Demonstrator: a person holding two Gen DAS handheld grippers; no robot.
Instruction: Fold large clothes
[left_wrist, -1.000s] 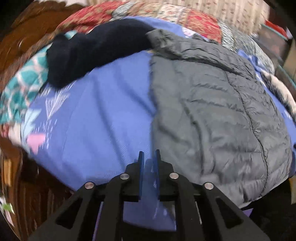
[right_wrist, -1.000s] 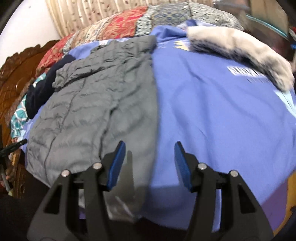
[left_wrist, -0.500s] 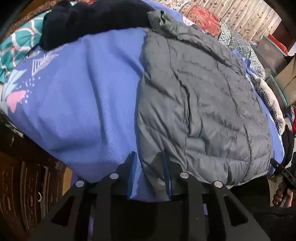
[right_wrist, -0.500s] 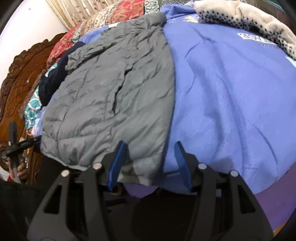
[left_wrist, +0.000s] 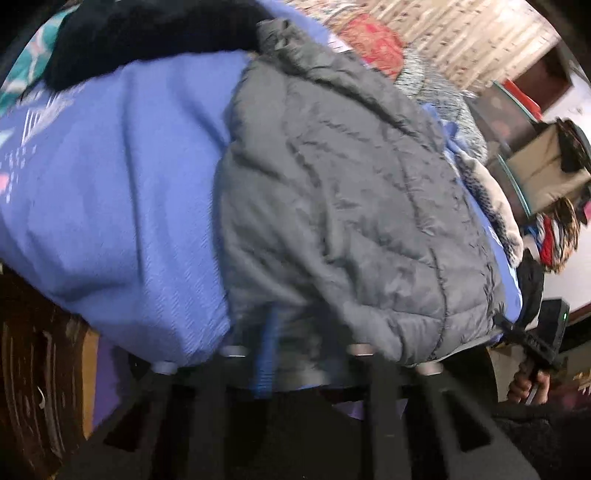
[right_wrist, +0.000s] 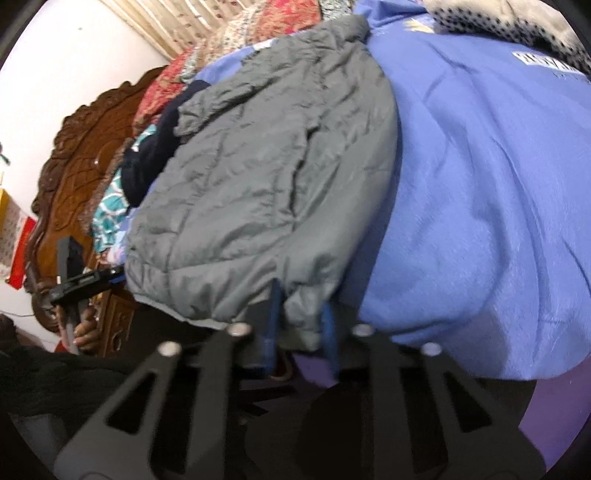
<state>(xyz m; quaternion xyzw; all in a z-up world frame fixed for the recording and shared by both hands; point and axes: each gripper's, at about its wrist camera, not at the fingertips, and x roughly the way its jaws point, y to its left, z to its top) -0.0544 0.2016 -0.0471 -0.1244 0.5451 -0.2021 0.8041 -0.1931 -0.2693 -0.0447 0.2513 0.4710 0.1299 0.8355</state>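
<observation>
**Both claws at the hem of the grey jacket**

The grey quilted jacket (left_wrist: 340, 206) lies spread flat on a blue bedspread (left_wrist: 122, 206), its hem hanging over the bed's near edge and its collar at the far end, away from both claws. In the right wrist view the same jacket (right_wrist: 266, 177) runs straight ahead and to the left of the claw, with bare bedspread (right_wrist: 480, 206) stretching off to the claw's right.

The right gripper (right_wrist: 301, 325) has its two blue fingers drawn in close on either side of the jacket's hem corner, a fold of grey fabric bunched between them; it is clamped on the jacket. The left gripper (left_wrist: 295, 354) sits at the opposite hem corner, tucked under the overhanging fabric. One blue finger (left_wrist: 264, 354) shows through the blur; the other is covered by the jacket, so I cannot tell whether this claw is closed on the cloth or merely around it.

Beyond the jacket's collar, far ahead of the left claw and to its left, lies a dark navy garment (left_wrist: 147, 33). Past the bedspread, ahead of the right claw and to its right, rests a cream spotted fleece (right_wrist: 509, 22). A carved wooden headboard (right_wrist: 81, 155) stands far to the left of the right claw.
</observation>
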